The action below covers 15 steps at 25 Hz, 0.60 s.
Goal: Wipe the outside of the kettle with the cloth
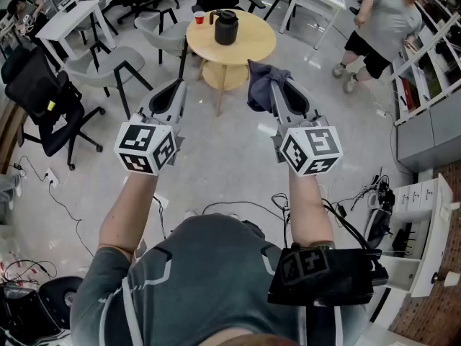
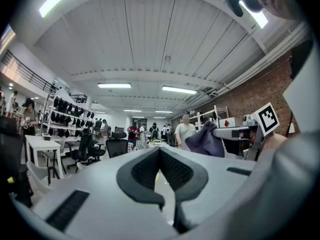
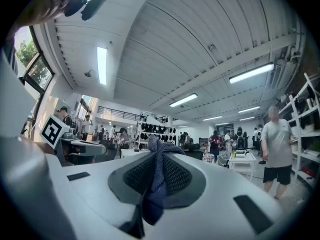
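Jaws: right gripper (image 1: 279, 92) pinches limp cloth (image 1: 259, 85); left gripper (image 1: 175, 92) closed, empty. Kettle (image 1: 226, 27) upper centre, likely slick; brace handle (image 1: 214, 18).

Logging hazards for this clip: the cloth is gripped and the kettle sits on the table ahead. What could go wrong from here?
1. The red cup stands close beside the kettle; wiping that side may knock it over.
2. The left gripper is shut and empty; unsteadied, the kettle could slide on the round table.
3. The right gripper pinches only a fold of the cloth, which might slip out.
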Each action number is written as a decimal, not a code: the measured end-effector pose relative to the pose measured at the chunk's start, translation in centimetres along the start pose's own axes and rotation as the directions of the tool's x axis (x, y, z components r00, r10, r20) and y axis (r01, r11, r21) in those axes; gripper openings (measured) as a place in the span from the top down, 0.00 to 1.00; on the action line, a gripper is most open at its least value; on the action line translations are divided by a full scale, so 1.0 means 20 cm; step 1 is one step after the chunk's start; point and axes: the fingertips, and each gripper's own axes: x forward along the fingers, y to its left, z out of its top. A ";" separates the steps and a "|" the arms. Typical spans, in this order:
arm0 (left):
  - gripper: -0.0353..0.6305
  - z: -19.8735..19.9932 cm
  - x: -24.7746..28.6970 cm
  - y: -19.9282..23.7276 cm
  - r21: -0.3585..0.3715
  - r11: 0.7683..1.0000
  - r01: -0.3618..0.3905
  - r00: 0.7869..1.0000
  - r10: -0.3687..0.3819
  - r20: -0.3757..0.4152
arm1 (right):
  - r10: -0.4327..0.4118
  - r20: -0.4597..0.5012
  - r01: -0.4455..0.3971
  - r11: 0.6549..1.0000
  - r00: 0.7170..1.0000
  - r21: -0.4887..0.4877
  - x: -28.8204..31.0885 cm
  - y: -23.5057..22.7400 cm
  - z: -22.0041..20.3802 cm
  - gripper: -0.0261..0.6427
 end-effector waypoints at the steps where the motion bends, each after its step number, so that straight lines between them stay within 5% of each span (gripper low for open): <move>1: 0.93 -0.01 -0.01 0.00 0.001 1.000 -0.001 1.000 0.001 -0.003 | -0.001 -0.003 0.001 1.000 1.000 0.002 -0.01 0.01 -0.01 0.87; 15: 0.93 -0.01 -0.05 0.09 0.012 0.999 0.034 0.999 -0.034 -0.003 | -0.010 0.017 0.009 0.999 1.000 0.039 0.03 0.09 -0.01 0.87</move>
